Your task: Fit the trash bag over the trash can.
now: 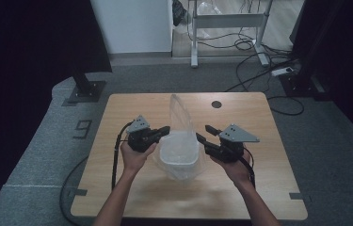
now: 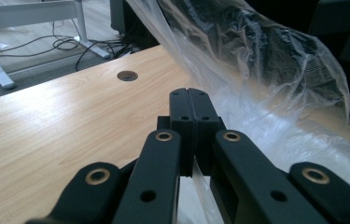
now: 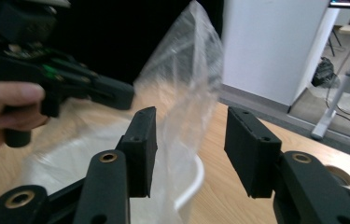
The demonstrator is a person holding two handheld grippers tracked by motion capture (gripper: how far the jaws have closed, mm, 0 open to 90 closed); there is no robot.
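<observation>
Your left gripper (image 2: 192, 105) had its jaws pressed together on a fold of the clear plastic bag (image 1: 182, 117), at the left rim of the white tub (image 1: 179, 154). Your right gripper (image 3: 191, 144) stood with jaws well apart — nothing between the pads, film just beyond them. Both hands sat level, either side of the tub, mid-table (image 1: 132, 197). The crinkled film blurred the tub's inside — contents couldn't be made out.

Item count: one wooden table (image 1: 132, 188); one clear plastic bag (image 1: 181, 115); one white bin (image 1: 179, 162) lined by the bag; two grippers, left gripper (image 1: 165, 131) and right gripper (image 1: 204, 133); one round hole (image 1: 216, 104), far right on the table.
</observation>
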